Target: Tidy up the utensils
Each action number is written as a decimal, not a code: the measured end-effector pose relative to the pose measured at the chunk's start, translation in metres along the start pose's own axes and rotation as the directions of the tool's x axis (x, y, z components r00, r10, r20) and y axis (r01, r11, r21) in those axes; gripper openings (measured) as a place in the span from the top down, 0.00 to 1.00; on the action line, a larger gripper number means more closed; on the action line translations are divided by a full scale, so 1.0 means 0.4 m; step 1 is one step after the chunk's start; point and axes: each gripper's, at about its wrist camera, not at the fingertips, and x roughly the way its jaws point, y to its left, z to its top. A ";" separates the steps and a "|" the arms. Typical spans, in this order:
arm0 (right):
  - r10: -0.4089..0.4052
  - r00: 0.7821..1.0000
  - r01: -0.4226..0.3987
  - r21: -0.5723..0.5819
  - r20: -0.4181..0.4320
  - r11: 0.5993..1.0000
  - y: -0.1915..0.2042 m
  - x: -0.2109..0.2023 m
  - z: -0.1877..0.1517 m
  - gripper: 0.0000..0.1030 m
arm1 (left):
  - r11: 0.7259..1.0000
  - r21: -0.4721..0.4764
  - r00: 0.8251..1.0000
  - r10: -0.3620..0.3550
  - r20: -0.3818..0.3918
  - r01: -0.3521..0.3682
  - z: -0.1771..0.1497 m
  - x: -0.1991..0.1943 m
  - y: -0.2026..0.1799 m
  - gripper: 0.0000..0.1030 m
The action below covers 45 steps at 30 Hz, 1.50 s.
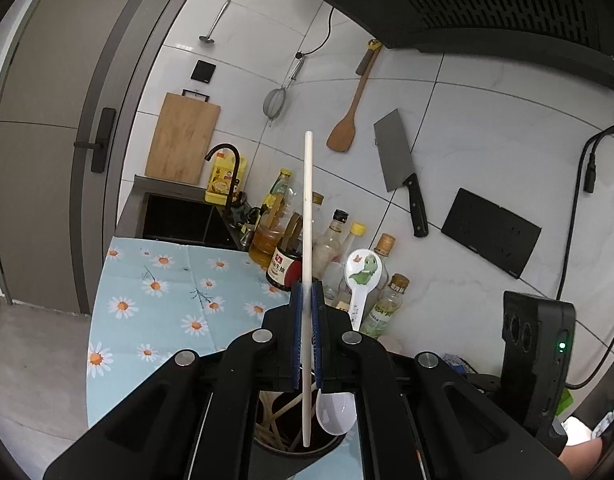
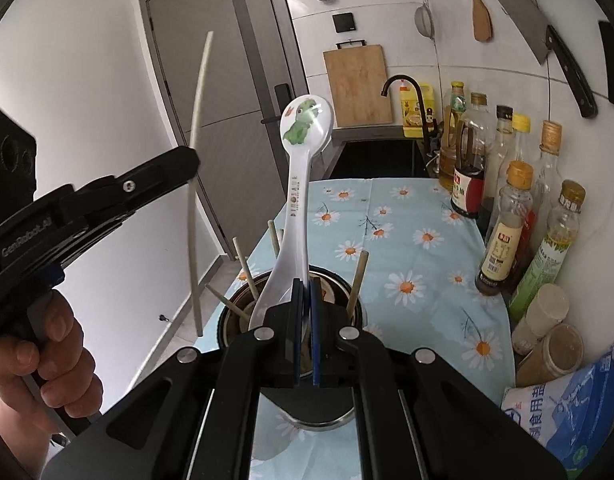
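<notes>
Our left gripper (image 1: 307,304) has its jaws clamped on a white chopstick (image 1: 307,208) standing upright; our right gripper (image 2: 306,300) pinches a dinosaur-printed spoon (image 2: 301,168), both above the holder (image 2: 291,360) on the floral tabletop (image 2: 407,240).

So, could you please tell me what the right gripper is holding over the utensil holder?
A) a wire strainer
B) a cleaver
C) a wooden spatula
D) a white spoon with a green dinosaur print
D: the right gripper is shut on the handle of the white dinosaur spoon, while the wooden spatula, cleaver and strainer hang on the wall.
</notes>
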 end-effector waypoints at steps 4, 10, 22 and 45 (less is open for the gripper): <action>-0.049 0.999 0.050 -0.053 0.024 0.997 0.010 0.010 -0.002 0.96 | 1.000 -0.007 1.000 0.002 -0.019 -0.002 -0.010 0.026 0.008 0.96; -0.040 0.999 0.040 -0.061 0.008 0.997 0.008 0.034 -0.006 0.96 | 1.000 -0.023 1.000 0.001 -0.016 -0.002 -0.029 0.045 0.023 0.96; -0.065 0.998 0.065 -0.013 -0.012 0.998 -0.006 0.033 -0.025 0.76 | 1.000 -0.008 0.999 0.029 -0.039 -0.029 -0.130 0.067 0.033 0.84; 0.023 1.000 -0.024 0.125 0.007 0.992 -0.046 -0.097 -0.044 0.65 | 0.998 0.042 0.998 0.055 -0.038 -0.053 -0.134 -0.050 -0.056 0.81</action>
